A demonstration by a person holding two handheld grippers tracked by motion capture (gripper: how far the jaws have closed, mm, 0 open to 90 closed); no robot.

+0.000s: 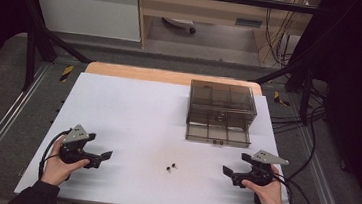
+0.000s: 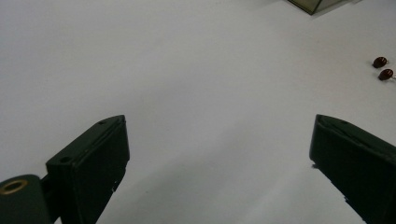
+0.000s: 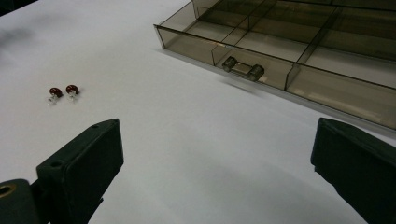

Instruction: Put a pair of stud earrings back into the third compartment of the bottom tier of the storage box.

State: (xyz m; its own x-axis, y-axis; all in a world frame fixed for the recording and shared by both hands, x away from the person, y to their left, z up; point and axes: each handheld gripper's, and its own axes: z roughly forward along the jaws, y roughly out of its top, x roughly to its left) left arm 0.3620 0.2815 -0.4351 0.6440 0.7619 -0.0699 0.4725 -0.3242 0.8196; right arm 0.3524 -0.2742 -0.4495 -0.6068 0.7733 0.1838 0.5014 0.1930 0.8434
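Left tool (image 1: 106,156): held low over the counter (image 1: 128,112) at its near left; jaws spread wide, nothing between them, released. In the left gripper view only bare white surface is seen between the two black jaws.
Right tool (image 1: 227,172): held low over the counter at its near right; jaws likewise spread wide and released, nothing grasped. The two tools are turned toward each other, well apart.
Beads (image 1: 171,167): two small dark red pieces, lying just beside each other on the counter, between the two tools. From the left tool they are seen ahead and far to the right (image 2: 383,68); from the right tool, ahead and to the left (image 3: 63,92), beyond the left jaw. Neither tool is touching them.
Box (image 1: 222,105): smoke-tinted clear case, standing beyond the right tool, with its drawer (image 1: 218,133) pulled out toward the near edge.
Drawer: divided into compartments; its front wall with a clear handle (image 3: 243,69) is seen ahead of the right tool, slightly right of centre. Contents of the compartments cannot be made out.
Hands: each tool is gripped from behind by a hand in a dark sleeve.
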